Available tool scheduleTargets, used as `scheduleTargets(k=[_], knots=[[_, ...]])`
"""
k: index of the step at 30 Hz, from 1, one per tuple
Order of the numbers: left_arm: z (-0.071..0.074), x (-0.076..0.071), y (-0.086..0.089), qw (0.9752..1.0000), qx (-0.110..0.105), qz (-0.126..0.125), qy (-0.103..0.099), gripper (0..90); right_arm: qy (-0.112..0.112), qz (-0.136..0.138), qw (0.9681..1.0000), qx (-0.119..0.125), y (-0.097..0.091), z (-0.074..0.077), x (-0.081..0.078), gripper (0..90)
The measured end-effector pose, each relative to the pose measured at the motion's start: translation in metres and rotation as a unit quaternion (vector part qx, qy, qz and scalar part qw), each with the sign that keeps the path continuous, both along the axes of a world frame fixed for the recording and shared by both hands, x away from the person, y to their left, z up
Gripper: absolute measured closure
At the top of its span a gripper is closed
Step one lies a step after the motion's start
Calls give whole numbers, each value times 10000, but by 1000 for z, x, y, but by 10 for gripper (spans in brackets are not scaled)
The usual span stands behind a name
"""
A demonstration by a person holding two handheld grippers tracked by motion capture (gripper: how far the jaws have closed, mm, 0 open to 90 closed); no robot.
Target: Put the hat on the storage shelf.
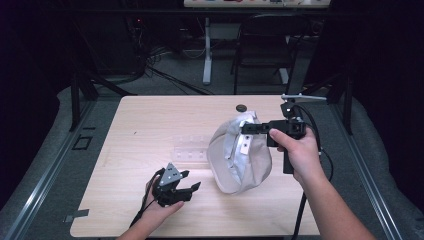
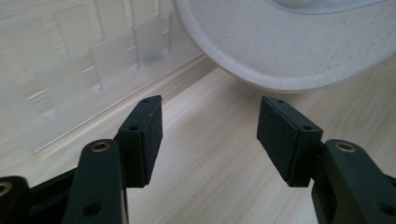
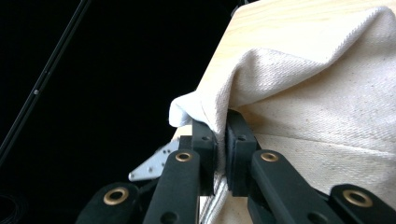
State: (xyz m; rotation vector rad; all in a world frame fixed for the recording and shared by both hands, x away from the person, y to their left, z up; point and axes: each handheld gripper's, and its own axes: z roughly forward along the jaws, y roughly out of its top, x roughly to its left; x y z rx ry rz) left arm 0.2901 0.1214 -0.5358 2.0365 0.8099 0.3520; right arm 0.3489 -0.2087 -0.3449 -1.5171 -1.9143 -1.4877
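Right gripper (image 1: 246,129) is clamped on the white cap (image 1: 240,160) — jaws pinched together on a fold of the fabric near the cap's top edge. In the right gripper view the cloth (image 3: 299,93) bunches up between the two black pads (image 3: 236,140) and pokes out past them on the far side. The right hand (image 1: 295,150) holds the gripper over the right-centre of the wooden table (image 1: 150,125), cable trailing off toward the near edge.

The cap sits right of centre on the table, brim (image 2: 289,51) pointing toward the near-left, crown lifted on the side that's pinched.

Left gripper (image 1: 187,181) is released — jaws spread wide, nothing between them. It sits low near the front of the table, left of the cap, grey three-cornered plate on top, left hand (image 1: 160,207) under it. In the left gripper view the jaws frame bare wood, with the cap brim just ahead of them, not touching.

A clear plastic tray (image 1: 190,149) with small compartments lies flat just left of the cap — contents too faint to tell. A small dark round object (image 1: 241,107) sits near the far edge, behind the cap.
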Motion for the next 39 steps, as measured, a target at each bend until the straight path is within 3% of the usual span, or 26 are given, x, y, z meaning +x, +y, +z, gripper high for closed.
scheduleTargets(k=[9, 16, 23, 24, 29, 33, 35, 36, 39], knots=[[5, -5, -26, 9994, 3, -315, -111, 356, -85, -101, 9999, 44, 3, 6, 3, 846], [5, -11, -51, 9972, 34, -726, -160, 307, -99, -57, 9999, 37, 11, 8, 6, 846], [7, -16, -68, 9969, 132, -679, -377, 257, -122, -30, 9999, 45, 17, 10, 6, 846], [6, -18, -74, 9965, 233, -629, -498, 249, -127, -43, 9999, 47, 18, 11, 6, 846], [5, -18, -85, 9960, 359, -546, -605, 244, -154, -36, 9999, 52, 20, 13, 4, 846], [4, -17, -90, 9962, 389, -479, -621, 332, -168, -40, 9998, 42, 22, 14, 4, 845], [4, -18, -91, 9957, 443, -395, -708, 413, -165, -28, 9999, 30, 22, 13, 4, 845], [4, -18, -90, 9955, 473, -352, -742, 413, -162, -47, 9999, 38, 22, 13, 4, 846], [6, -17, -86, 9949, 593, -236, -782, 559, -151, -39, 9999, 31, 20, 12, 4, 845]])
